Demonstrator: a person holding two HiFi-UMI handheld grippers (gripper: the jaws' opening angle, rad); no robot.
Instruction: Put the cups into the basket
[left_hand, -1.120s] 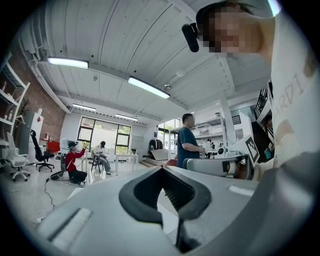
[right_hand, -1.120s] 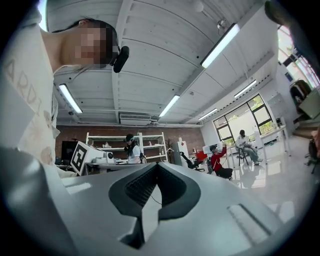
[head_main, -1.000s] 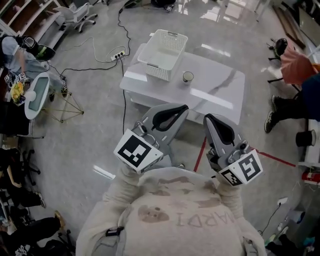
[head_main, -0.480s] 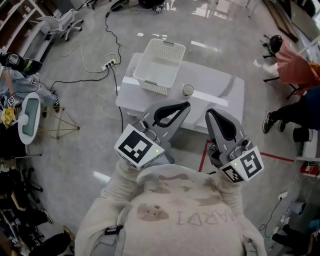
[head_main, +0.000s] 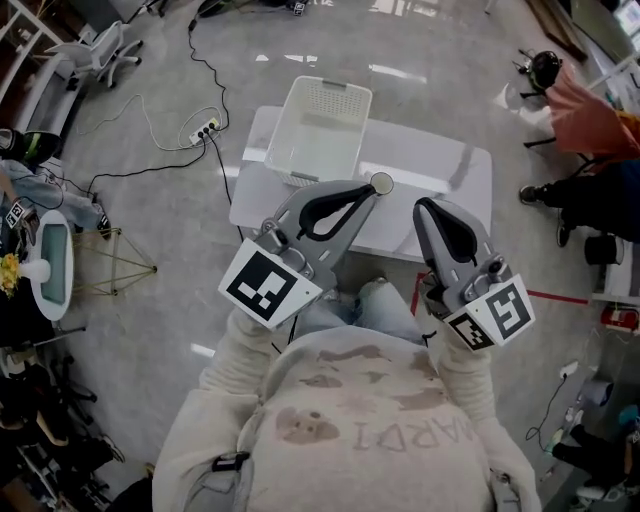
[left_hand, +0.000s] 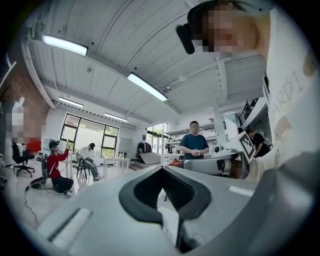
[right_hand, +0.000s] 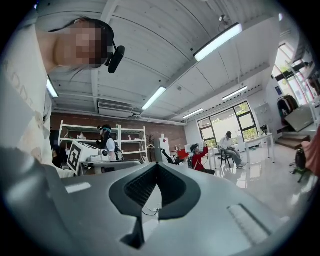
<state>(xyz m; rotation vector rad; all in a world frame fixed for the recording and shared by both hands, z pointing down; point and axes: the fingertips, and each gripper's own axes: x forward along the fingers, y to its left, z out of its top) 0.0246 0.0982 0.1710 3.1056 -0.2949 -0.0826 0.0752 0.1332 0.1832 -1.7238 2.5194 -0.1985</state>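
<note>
Item: cup (head_main: 380, 183). One only is showing, small and round with its mouth upward, standing on the white table (head_main: 440, 170). In the head view it is lying just past the tip of the left gripper (head_main: 371, 190), and ahead and to the left of the right gripper (head_main: 422, 206). Both grippers are being held up by the person's chest, so the cup is probably sitting well below and beyond them.

Item: basket (head_main: 318, 130). White, with perforated walls and nothing showing inside, it is standing beyond the left gripper, just left of the cup and apart from it.

Item: left gripper (left_hand: 162, 169). Its jaws are meeting at the tips and carrying nothing. Its view is looking across the room, not at the table.

Item: right gripper (right_hand: 157, 165). Its jaws are likewise pressing together at the tips, with nothing between.

Handling note, as a judgement: the cup is looking light and stiff, likely smooth-walled and so prone to slipping or tipping. Its material cannot be told. The nearer gripper is needing its jaws parted first. It should then be pinching the wall at the rim, one jaw inside and one outside.
</note>
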